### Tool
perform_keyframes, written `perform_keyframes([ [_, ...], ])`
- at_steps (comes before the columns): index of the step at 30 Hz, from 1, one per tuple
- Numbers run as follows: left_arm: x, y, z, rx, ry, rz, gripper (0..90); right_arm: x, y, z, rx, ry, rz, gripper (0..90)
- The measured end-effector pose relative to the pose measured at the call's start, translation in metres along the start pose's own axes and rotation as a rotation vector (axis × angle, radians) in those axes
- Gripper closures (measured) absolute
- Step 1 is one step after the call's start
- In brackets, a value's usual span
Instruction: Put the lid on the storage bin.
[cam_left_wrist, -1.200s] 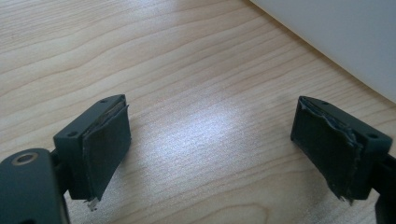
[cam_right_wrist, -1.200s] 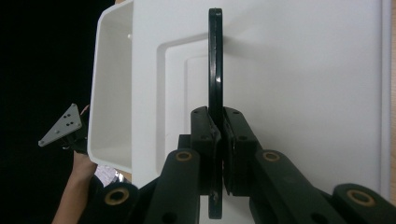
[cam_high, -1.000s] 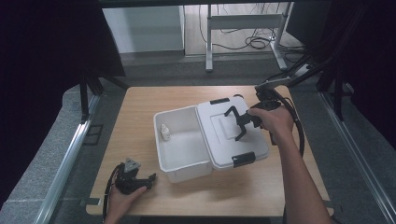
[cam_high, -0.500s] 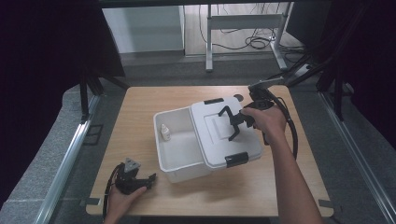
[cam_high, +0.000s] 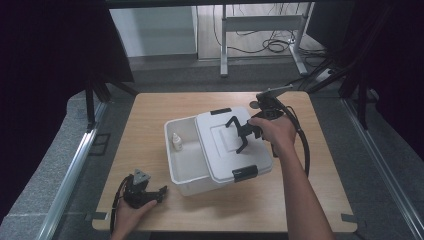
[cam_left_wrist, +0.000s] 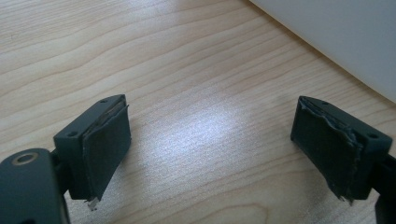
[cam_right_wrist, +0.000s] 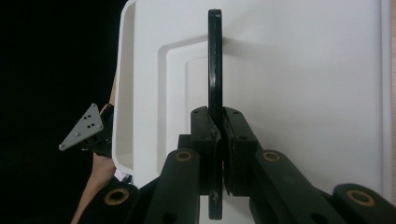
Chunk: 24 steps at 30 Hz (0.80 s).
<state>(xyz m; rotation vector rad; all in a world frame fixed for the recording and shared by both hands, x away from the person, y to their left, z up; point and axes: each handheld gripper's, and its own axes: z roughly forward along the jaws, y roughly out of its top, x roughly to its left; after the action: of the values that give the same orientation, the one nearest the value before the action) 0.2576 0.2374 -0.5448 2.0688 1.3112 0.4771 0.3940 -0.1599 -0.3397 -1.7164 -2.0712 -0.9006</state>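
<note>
A white plastic box (cam_high: 186, 167) stands mid-table with a small white bottle (cam_high: 176, 142) inside at its left end. The white lid (cam_high: 220, 155), with black latches, lies across the box's right part and leaves the left part uncovered. My right gripper (cam_high: 241, 135) is shut on the lid's thin black handle (cam_right_wrist: 215, 60), pads (cam_right_wrist: 201, 135) pressed on both sides of it above the lid (cam_right_wrist: 303, 70). The left gripper (cam_high: 154, 193) rests on the table at the front left, jaws wide apart. In the left gripper view it (cam_left_wrist: 210, 135) has bare wood between its pads, the box wall (cam_left_wrist: 345, 32) beyond.
The wooden table (cam_high: 150, 115) has bare room to the left of the box and along the front edge. The right gripper's black cable (cam_high: 304, 150) loops over the right side. A metal desk frame (cam_high: 260, 22) stands on the floor behind.
The right gripper has slid the lid leftward by its handle, so it covers more of the box. The left gripper has stayed where it was.
</note>
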Motion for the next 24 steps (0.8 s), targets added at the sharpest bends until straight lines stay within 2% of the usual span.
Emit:
perform_keyframes([
  [9, 0.000, 0.000, 0.000, -0.002, 0.000, -0.002, 11.9, 0.017, -0.002, 0.013, 0.004, -0.005, 0.004, 84.5],
  [24, 0.000, 0.000, 0.000, -0.005, 0.000, -0.002, 12.0, 0.046, 0.001, 0.024, 0.007, -0.019, 0.039, 84.4],
])
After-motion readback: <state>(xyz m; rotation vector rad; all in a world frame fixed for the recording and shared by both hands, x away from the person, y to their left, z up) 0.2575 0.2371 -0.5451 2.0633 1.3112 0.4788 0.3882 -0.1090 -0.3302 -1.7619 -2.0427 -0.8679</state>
